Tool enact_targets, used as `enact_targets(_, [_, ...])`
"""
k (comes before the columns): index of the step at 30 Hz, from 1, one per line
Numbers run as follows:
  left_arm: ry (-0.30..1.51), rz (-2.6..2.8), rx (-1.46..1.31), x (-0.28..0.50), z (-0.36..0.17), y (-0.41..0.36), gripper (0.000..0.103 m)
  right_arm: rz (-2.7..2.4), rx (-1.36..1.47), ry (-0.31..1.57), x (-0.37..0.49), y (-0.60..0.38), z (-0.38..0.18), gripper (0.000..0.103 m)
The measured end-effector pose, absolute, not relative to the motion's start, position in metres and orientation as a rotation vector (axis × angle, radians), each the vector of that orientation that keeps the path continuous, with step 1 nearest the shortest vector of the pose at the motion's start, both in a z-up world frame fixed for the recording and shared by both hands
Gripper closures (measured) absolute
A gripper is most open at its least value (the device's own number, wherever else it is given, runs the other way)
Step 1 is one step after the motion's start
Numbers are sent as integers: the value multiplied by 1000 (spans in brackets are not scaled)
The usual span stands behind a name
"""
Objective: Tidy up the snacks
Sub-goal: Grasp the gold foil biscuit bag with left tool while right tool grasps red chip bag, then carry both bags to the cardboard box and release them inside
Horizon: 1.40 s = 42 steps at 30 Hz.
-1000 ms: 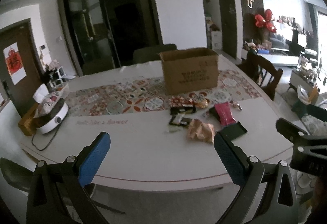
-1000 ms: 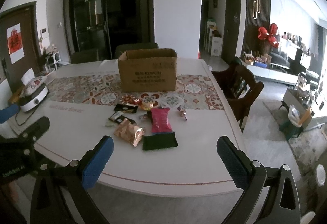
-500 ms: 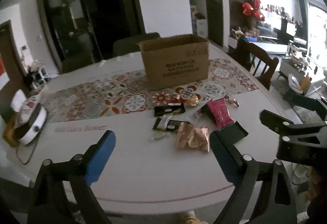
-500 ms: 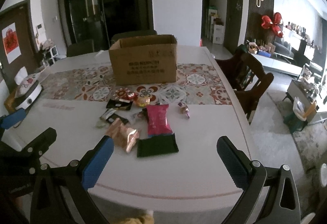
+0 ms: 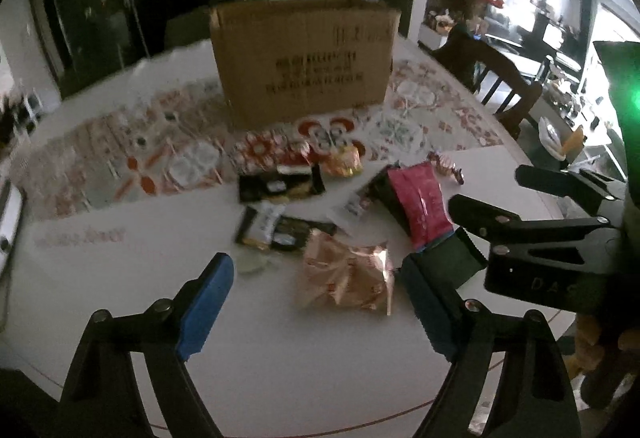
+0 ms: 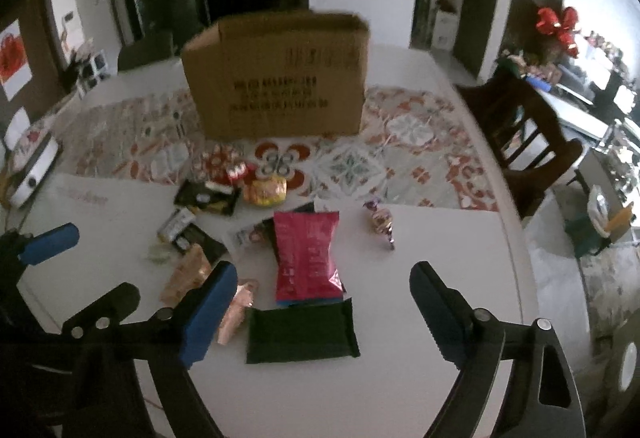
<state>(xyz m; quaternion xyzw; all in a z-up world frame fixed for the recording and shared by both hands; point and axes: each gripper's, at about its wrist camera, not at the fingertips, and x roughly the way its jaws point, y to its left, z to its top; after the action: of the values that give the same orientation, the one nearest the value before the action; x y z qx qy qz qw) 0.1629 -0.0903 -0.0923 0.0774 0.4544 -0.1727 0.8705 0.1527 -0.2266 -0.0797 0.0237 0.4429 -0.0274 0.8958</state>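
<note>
Now both grippers, the left gripper (image 5: 316, 294) and the right gripper (image 6: 320, 302), hang wide and empty above scattered snacks; the left best drops squarely over the rose-gold foil bag (image 5: 346, 274), the right over the dark green packet (image 6: 300, 334), before lifting toward the cardboard box (image 6: 276, 78).

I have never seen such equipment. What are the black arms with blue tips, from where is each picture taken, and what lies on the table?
They are hand-held tongs, one in each of a person's hands, not a robot. Each picture comes from a camera mounted on one of the tongs, looking forward between its blue pads.

The left tongs and the right tongs are both open and hold nothing.

On the white table lie snack packets: a pink bag, a dark green packet, a rose-gold bag and a small wrapped candy. Behind them stands an open cardboard box.
</note>
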Motion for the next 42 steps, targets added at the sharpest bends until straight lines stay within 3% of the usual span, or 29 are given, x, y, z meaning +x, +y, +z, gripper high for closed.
enact_targets(9, [1089, -282, 66, 177, -134, -105, 17, 101, 71, 1036, 194, -240, -120, 25])
enact_targets(16, [1137, -250, 30, 192, -152, -105, 22, 149, 63, 1086, 207, -238, -139, 25])
enact_targets(23, [1151, -295, 21, 197, -158, -109, 39, 158, 61, 1111, 214, -237, -150, 37])
enact_targets(26, [1150, -322, 10, 197, -157, -109, 45, 164, 67, 1108, 215, -236, -152, 52])
enact_targets(33, [1095, -334, 29, 195, -140, -109, 48, 150, 30, 1087, 209, -236, -146, 59])
enact_targets(42, [1024, -315, 34, 195, -109, -107, 49, 122, 35, 1035, 197, -243, -122, 59])
